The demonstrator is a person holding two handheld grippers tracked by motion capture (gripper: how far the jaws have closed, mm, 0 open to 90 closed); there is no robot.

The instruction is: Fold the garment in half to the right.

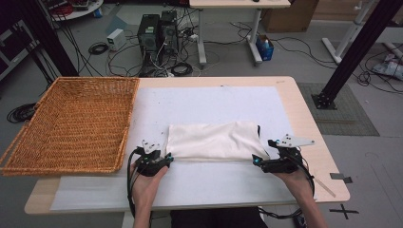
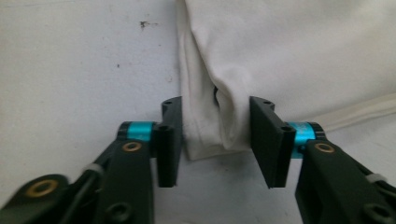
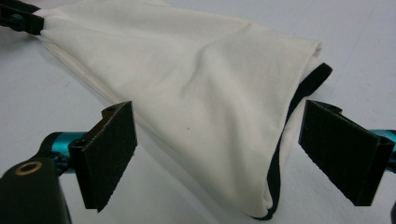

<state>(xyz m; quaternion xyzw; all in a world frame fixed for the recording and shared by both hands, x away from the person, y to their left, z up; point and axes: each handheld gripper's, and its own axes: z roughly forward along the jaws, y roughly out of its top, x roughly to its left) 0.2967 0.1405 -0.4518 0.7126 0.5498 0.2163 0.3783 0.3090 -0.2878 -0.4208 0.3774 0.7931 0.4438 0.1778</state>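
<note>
Lying folded near the table's front edge, right of the wicker basket [image 1: 71,124]: one white cloth [image 1: 214,141], long axis running left to right between the tongs. Left gripper [image 1: 160,159] at its near-left corner, jaws half closed around the bunched corner, pads just short of pressing. Right gripper [image 1: 266,163] spread wide around the near-right corner, released. Two grippers, one cloth, one basket.

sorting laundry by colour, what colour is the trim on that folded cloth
Black trim along the edge of the white cloth, clearest in the right gripper view.
</note>
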